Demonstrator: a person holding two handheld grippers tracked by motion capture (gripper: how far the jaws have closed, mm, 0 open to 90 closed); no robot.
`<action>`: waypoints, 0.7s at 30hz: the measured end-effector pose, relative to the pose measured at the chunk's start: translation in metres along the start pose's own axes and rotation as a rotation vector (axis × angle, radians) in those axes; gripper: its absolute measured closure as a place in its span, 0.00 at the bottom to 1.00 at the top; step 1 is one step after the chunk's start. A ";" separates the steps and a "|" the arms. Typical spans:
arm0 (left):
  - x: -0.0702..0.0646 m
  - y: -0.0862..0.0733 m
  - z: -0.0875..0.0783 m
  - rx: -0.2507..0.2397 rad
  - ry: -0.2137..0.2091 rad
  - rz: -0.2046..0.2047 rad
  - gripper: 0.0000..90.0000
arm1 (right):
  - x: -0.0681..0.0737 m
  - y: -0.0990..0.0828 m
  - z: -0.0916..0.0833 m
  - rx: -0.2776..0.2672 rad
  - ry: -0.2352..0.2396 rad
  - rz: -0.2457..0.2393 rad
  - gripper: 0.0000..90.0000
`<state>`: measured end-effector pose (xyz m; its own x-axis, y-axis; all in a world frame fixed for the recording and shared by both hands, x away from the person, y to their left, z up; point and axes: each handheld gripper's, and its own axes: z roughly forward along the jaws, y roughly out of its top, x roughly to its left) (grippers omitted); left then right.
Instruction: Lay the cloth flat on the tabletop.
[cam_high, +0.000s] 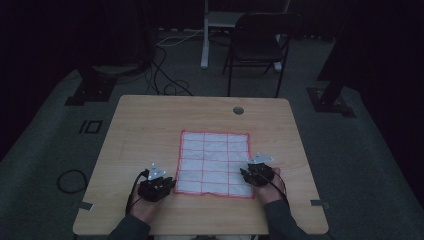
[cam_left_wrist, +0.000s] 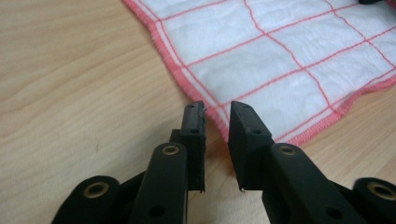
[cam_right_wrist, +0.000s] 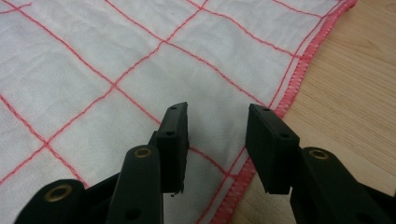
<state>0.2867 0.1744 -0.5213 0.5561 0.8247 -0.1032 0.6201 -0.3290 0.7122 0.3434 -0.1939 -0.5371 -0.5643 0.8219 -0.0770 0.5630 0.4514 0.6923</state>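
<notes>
A white cloth (cam_high: 214, 163) with a red grid and red hem lies flat at the lower centre of the wooden surface (cam_high: 145, 125) in the high view. The left claw (cam_left_wrist: 217, 106) sits at the cloth's lower left corner, jaws slightly parted on either side of the hem, pads not pressing it. The right claw (cam_right_wrist: 217, 108) stands open over the lower right corner, one jaw above fabric, the other at the hem. A folding chair (cam_high: 257, 42) stands beyond the surface, at upper centre.
</notes>
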 end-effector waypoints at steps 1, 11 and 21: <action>0.000 0.001 0.001 -0.004 0.001 0.006 0.84 | 0.000 -0.001 0.000 -0.002 0.000 0.001 0.66; 0.011 0.017 0.021 -0.052 0.043 0.010 0.73 | -0.004 -0.006 -0.002 -0.020 0.014 0.023 0.64; 0.020 0.030 0.046 -0.060 0.086 -0.009 0.65 | -0.004 -0.007 -0.002 -0.024 0.012 0.027 0.64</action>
<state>0.3421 0.1602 -0.5336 0.4995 0.8648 -0.0511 0.5890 -0.2958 0.7520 0.3405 -0.2008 -0.5398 -0.5565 0.8294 -0.0490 0.5637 0.4203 0.7111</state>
